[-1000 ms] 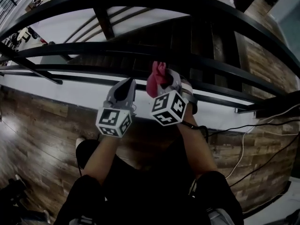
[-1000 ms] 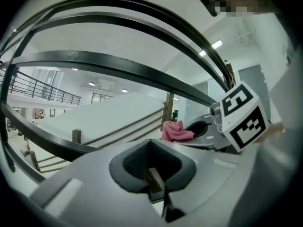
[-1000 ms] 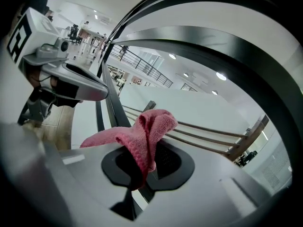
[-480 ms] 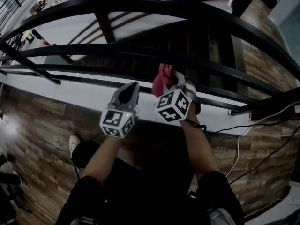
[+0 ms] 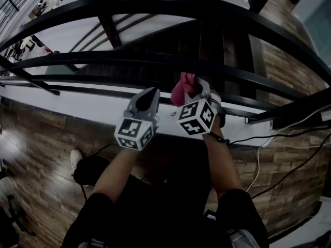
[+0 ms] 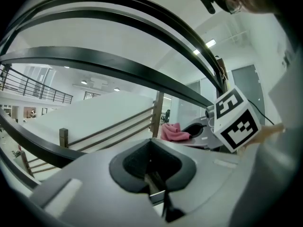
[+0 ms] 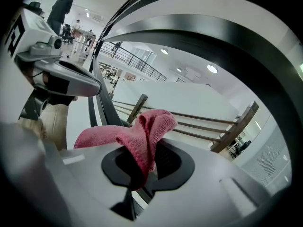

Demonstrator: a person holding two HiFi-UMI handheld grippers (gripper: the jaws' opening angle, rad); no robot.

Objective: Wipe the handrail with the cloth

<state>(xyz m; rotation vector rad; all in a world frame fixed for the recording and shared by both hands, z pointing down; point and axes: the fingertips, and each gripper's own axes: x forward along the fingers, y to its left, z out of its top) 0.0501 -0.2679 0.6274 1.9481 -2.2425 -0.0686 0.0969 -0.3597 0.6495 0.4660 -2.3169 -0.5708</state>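
Jaws of the right gripper (image 7: 143, 173) pinch a pink cloth (image 7: 147, 131), which bunches up above them. The left gripper (image 6: 152, 173) just beside it has its jaws together on nothing. Both are held up near the black handrail (image 5: 207, 10), with the cloth close under a lower rail (image 5: 155, 59).

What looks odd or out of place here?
Nothing looks spilled or broken. Only loose cables trail over the floor at the right, and the cloth sits bunched in the right tongs.
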